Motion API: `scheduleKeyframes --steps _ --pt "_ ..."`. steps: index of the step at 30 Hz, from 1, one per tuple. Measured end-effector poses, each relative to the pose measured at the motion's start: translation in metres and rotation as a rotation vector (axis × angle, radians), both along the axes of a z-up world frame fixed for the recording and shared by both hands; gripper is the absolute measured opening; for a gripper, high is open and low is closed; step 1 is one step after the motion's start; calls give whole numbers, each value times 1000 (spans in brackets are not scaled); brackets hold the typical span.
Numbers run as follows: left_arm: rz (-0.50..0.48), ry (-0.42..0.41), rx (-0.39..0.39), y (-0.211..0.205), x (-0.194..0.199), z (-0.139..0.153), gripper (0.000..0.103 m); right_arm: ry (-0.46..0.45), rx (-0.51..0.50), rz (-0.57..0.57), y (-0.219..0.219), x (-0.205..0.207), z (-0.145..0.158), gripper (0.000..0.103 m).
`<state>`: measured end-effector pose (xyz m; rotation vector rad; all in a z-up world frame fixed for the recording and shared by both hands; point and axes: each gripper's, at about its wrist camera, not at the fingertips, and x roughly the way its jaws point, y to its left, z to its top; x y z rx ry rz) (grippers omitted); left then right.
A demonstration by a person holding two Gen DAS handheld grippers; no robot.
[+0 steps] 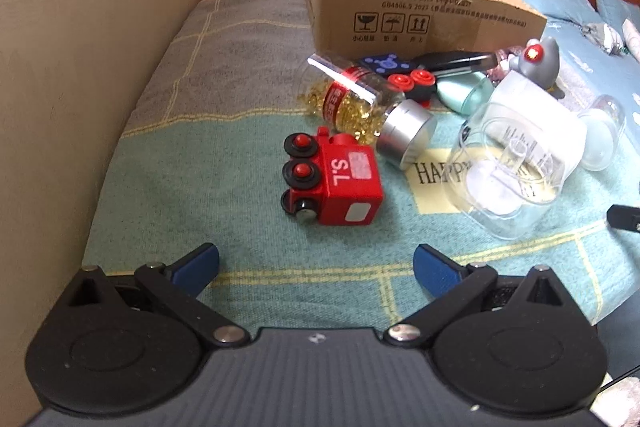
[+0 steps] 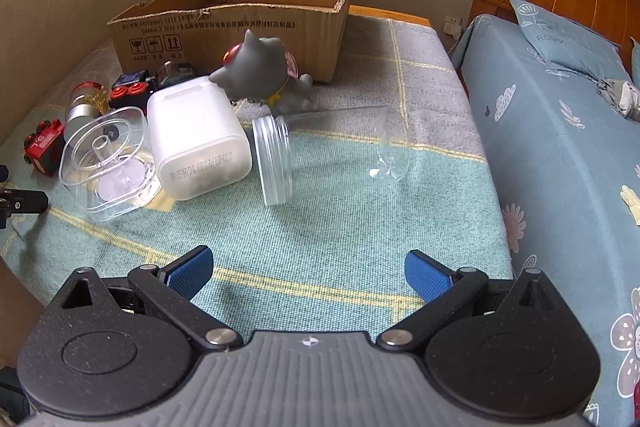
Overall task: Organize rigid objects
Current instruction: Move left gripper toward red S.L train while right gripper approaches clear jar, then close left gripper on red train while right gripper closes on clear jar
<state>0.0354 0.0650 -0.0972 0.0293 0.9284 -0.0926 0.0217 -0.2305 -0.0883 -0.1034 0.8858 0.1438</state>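
A red toy train (image 1: 332, 179) lies on its side on the green cloth, just ahead of my open, empty left gripper (image 1: 316, 267). Behind it lies a bottle of yellow capsules (image 1: 360, 103) with a silver cap. A white box with a clear lid (image 1: 516, 155) lies to the right; it also shows in the right wrist view (image 2: 196, 139). A clear jar (image 2: 328, 151) lies on its side ahead of my open, empty right gripper (image 2: 308, 273). A grey cat figure (image 2: 264, 67) stands in front of the open cardboard box (image 2: 240, 23).
A black toy with red knobs (image 1: 412, 83), a teal object (image 1: 464, 91) and a black item (image 1: 452, 61) lie near the cardboard box (image 1: 420, 11). A wall runs along the left. A bed (image 2: 560, 147) with a pillow and wooden headboard stands to the right.
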Motion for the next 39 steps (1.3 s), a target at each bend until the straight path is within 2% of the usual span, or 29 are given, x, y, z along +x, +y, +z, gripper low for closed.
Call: scheduleKeyframes --steps 8,17,24,29,32,35,37,39 --pt "-34 -21 -5 4 6 0 103 -14 5 53 -6 9 -4 103" --pt "29 -33 10 5 26 0 103 -41 9 49 -5 10 -5 103" --pt "59 -35 0 25 21 -2 103 -53 10 55 -6 9 -6 103" --pt "1 -75 70 7 24 1 102 -55 11 57 -5 9 -6 103" --pt "-42 -96 78 -2 26 2 98 -61 11 59 -5 9 -6 103" --pt "-77 -102 37 -2 28 4 85 -62 12 68 -6 9 -6 103" --pt "-93 -99 6 0 29 5 71 -52 13 76 -7 11 -5 103" --pt "-105 -101 2 0 30 6 69 -37 10 76 -8 13 -4 103"
